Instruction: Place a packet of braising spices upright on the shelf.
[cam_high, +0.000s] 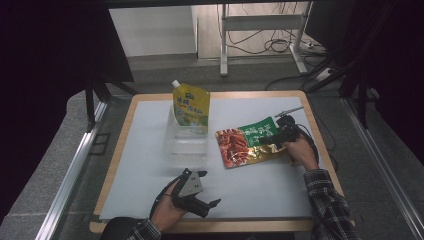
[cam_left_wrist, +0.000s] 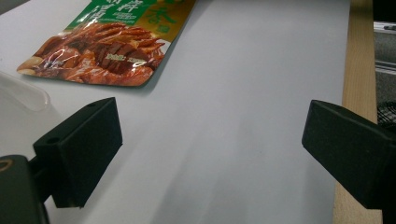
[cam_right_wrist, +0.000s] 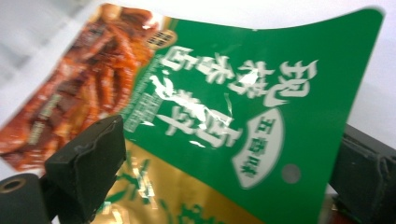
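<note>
On the tabletop (cam_high: 150, 165), covered by a pale sheet with a wooden edge showing around it, a flat snack pouch (cam_high: 247, 141) printed green, gold and red lies right of centre, at about 3 o'clock from the clear plastic container (cam_high: 187, 137) that sits in the middle. A yellow spouted pouch (cam_high: 190, 106) stands upright in the far end of that container, at its 12 o'clock, its white cap tilted toward the far left. The right gripper (cam_high: 280, 134) is at the snack pouch's green end, on the pouch's 3 o'clock side, held by the person's right hand (cam_high: 301, 151) with a plaid sleeve behind it. In the right gripper view its jaws stand apart, one on either side of the pouch's green top, and the pouch (cam_right_wrist: 219, 116) arches up between them; whether either jaw touches the film I cannot tell. The left gripper (cam_high: 200, 197) rests low near the front edge of the tabletop, at about 6 o'clock from the container and well apart from the snack pouch, with its grey plate on top. In the left gripper view its jaws are wide apart over bare sheet, with nothing between them, and the red meat-printed end of the snack pouch (cam_left_wrist: 100, 53) lies ahead at 11 o'clock, with a corner of the clear container (cam_left_wrist: 21, 93) at 9 o'clock.
</note>
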